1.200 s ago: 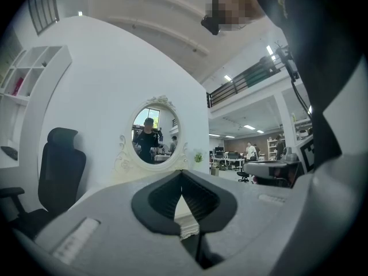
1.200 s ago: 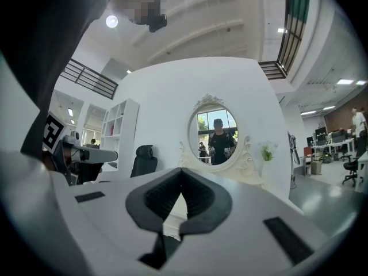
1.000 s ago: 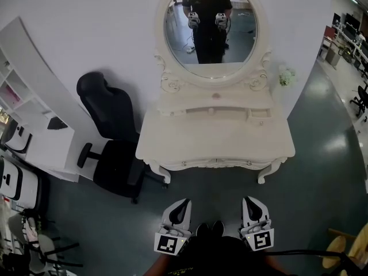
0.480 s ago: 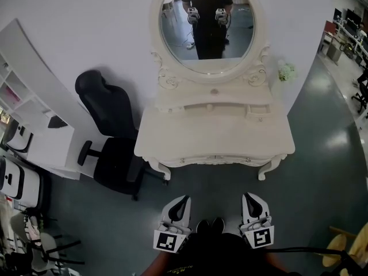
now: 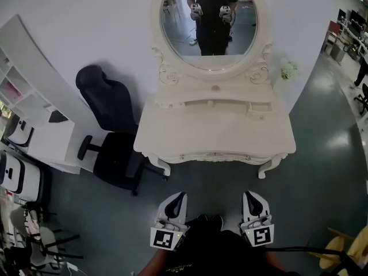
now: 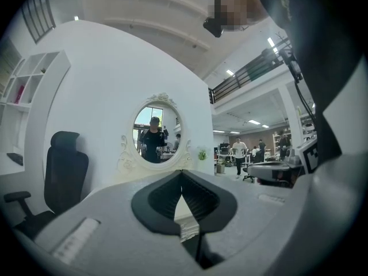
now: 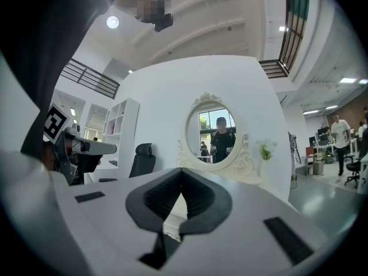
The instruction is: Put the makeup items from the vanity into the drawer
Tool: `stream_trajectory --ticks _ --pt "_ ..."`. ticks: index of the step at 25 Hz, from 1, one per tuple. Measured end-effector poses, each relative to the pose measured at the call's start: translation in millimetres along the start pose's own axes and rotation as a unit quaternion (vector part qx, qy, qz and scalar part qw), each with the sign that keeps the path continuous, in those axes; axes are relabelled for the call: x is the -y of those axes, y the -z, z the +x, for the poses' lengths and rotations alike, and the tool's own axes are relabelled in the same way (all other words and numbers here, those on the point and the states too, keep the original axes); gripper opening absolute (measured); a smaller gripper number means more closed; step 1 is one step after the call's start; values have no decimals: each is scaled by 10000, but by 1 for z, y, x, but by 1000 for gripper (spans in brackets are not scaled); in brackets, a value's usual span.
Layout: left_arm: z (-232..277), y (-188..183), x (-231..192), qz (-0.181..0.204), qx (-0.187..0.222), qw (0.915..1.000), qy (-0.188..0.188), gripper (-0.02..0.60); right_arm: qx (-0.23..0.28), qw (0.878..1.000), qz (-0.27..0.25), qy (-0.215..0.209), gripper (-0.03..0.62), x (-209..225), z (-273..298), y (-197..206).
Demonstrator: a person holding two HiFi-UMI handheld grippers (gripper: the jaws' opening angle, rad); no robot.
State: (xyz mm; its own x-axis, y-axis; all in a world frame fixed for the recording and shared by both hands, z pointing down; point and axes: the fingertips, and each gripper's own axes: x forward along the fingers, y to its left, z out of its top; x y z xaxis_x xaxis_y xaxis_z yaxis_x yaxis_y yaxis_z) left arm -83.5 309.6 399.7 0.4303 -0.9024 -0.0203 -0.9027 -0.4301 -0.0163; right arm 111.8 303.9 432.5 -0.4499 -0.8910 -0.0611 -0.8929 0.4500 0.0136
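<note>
Head view alone shows the vanity (image 5: 215,134) top, standing well ahead, makeup not discernible; gripper views catch only its mirror (image 6: 156,135). Both the left gripper (image 5: 181,197) and right gripper (image 5: 249,195) closed, empty.

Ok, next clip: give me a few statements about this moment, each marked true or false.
1. The left tongs and the right tongs are both shut and empty. True.
2. The black office chair stands at the right of the vanity. False: it stands at the vanity's left in the head view.
3. The vanity's mirror is oval. True.
4. The right tongs rest on the vanity top. False: both tongs hang over the floor, short of the vanity.
</note>
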Motion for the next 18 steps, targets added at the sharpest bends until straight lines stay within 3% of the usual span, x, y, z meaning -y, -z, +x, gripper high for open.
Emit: stream_trajectory --ticks 5,10,18 --pt "19 11 -5 -21 -330 9994 20 21 -77 10000 32 18 2 12 14 9" --pt "64 18 -17 -23 -311 9993 219 21 -164 9993 67 331 2 46 45 21" --pt "175 26 -81 -95 -276 9985 472 21 -183 9976 -191 636 2 95 153 18"
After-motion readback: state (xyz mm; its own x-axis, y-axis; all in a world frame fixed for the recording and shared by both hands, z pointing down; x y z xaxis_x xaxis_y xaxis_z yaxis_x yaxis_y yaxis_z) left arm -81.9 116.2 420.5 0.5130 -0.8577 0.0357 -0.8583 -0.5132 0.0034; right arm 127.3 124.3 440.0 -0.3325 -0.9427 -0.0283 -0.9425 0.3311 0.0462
